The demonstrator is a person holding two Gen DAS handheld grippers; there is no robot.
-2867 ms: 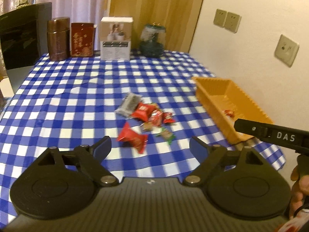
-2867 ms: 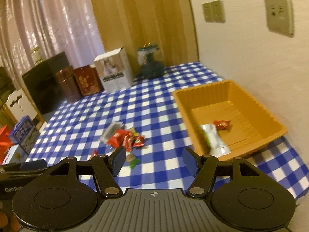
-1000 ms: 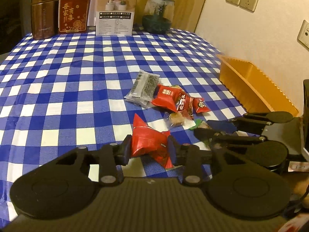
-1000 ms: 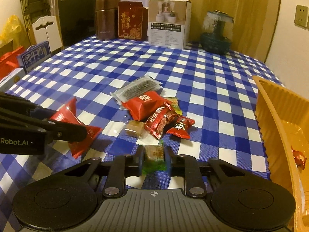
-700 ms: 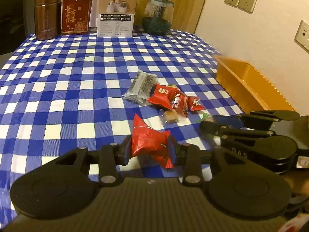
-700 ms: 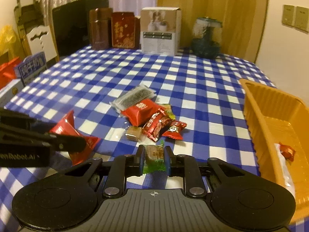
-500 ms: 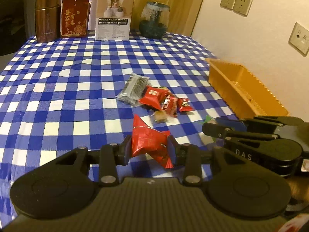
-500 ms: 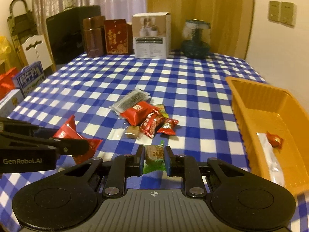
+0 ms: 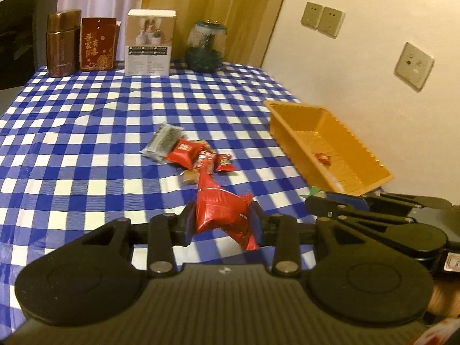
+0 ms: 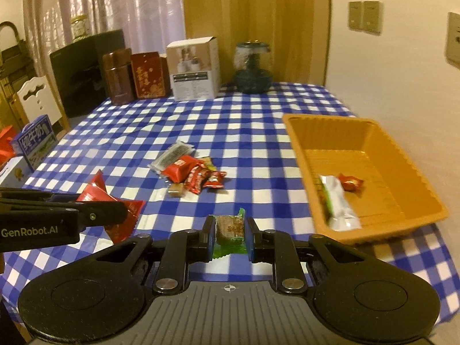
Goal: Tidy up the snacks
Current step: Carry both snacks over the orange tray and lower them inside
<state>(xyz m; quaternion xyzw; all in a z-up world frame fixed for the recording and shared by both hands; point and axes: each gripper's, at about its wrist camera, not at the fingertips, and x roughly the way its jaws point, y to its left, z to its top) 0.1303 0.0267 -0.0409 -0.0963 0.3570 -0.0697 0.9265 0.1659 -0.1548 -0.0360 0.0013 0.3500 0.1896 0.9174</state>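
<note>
Both tongs have lifted clear of the table [image 9: 86, 132], left tongs [image 9: 222, 224] pinching the red packet [image 9: 221, 207], right tongs [image 10: 229, 237] pinching the green-wrapped candy [image 10: 230, 227], ready for the orange tray [image 10: 373, 155] by the table's right edge.

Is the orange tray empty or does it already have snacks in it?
Not empty. The orange tray holds a silver-and-green packet and a small red candy; most of its floor is bare.

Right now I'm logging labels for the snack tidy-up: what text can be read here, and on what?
"GenRobot.AI": side of the left tongs.
"纯牛奶": blue milk carton beside the table.
Gold characters on the red tin: too blurred to read.
White box print: too small.
Wrappers of the red snack pile: unreadable.
</note>
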